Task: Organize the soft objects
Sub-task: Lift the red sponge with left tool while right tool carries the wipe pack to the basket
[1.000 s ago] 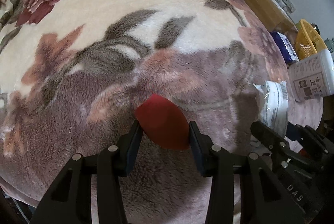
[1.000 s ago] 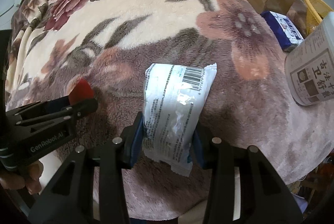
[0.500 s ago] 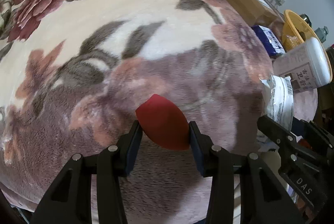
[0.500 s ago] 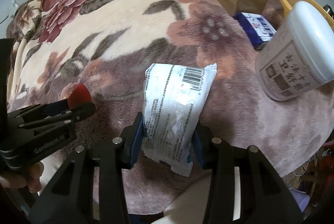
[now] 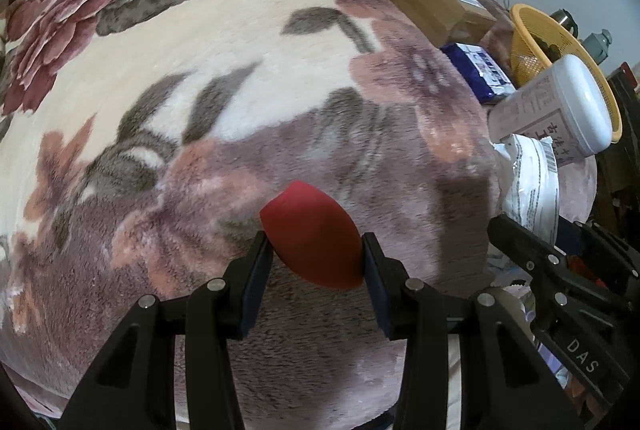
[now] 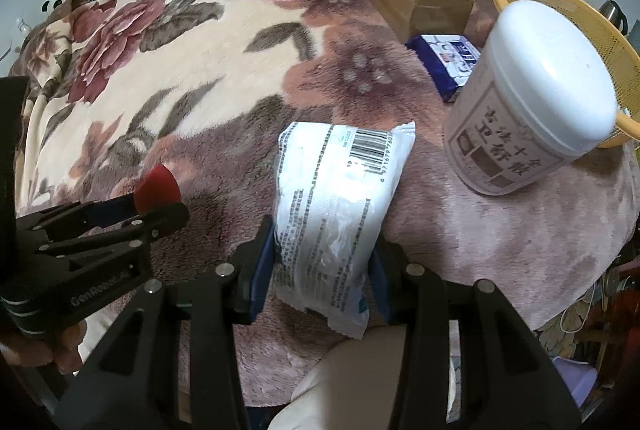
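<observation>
Left tongs (image 5: 316,254) pinch a red egg-shaped sponge (image 5: 312,234), its tip pointing away; right tongs (image 6: 322,254) pinch a white packet (image 6: 334,205) lengthwise, barcode end forward, both above the blanket's (image 5: 200,69) near edge.

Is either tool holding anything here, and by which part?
Left tool grips the red sponge across its wide lower sides; right tool pinches the white packet across its lower half.
</observation>
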The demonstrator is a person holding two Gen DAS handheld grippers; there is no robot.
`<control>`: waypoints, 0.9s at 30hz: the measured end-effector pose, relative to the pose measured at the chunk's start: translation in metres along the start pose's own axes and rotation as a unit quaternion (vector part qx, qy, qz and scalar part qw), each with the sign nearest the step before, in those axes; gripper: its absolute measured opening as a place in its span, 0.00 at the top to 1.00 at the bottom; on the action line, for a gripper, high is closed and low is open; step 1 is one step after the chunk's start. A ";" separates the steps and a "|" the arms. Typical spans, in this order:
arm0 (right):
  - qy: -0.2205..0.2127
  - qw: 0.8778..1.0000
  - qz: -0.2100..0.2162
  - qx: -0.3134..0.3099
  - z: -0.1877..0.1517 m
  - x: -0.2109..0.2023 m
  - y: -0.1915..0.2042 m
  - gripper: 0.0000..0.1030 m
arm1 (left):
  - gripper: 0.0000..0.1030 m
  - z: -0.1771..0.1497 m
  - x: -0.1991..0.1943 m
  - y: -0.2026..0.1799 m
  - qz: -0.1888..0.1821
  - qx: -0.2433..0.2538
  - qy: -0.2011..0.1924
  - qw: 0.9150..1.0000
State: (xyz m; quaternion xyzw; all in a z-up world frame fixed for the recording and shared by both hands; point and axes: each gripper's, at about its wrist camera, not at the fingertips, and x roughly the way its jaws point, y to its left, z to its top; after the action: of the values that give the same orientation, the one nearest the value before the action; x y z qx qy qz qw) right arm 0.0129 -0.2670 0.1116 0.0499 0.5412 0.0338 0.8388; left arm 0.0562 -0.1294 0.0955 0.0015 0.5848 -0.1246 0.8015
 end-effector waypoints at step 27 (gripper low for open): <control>-0.059 0.998 0.001 0.017 0.027 -0.056 -0.033 0.59 | 0.55 0.035 -0.038 -0.052 -0.029 0.045 -0.040 0.998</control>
State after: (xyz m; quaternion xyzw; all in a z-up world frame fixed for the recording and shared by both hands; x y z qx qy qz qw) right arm 0.0143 -0.3067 0.1689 0.0668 0.4914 0.0225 0.8681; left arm 0.0678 -0.1778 0.1500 0.0158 0.5455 -0.1736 0.8198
